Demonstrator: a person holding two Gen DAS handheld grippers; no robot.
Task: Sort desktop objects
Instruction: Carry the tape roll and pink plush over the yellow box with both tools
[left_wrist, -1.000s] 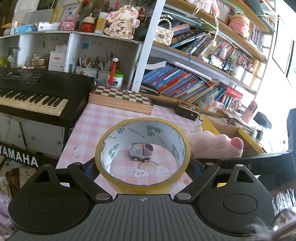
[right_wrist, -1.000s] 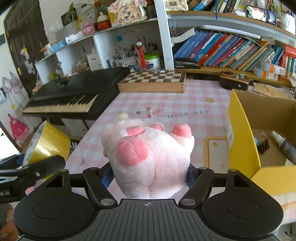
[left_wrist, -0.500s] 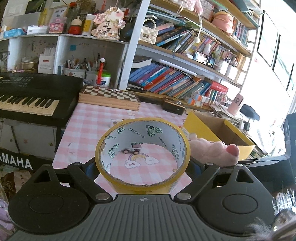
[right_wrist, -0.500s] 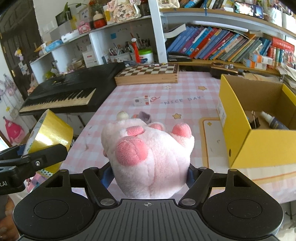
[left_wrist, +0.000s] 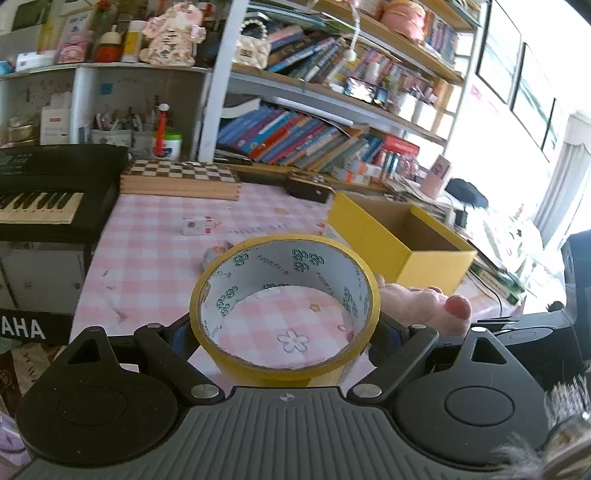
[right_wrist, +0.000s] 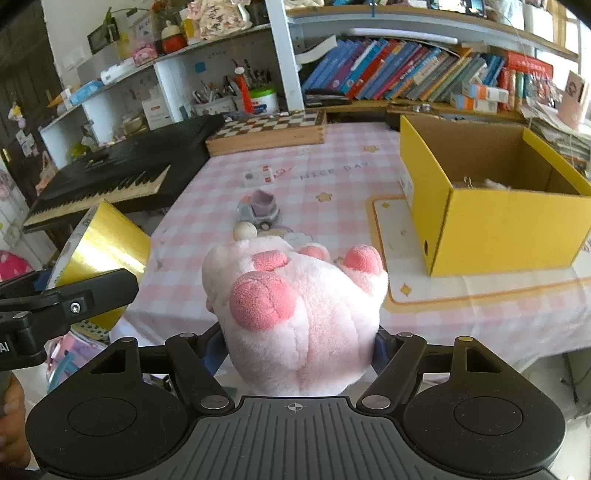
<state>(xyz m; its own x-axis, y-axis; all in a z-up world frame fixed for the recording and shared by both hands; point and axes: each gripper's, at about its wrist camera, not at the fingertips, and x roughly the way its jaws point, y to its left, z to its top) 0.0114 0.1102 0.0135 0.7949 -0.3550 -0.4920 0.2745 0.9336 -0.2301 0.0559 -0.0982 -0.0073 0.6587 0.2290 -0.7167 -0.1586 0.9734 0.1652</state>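
"NICE DAY" on the pink checked tablecloth (right_wrist: 332, 162); white "AHA" on the black keyboard stand front (left_wrist: 26, 328).

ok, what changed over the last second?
Both hands carried their loads toward the yellow box, which now looms larger in both views; the toy car has slipped out of the tape's ring. Unchanged: left gripper clamps the tape roll, right gripper the pink plush paw.
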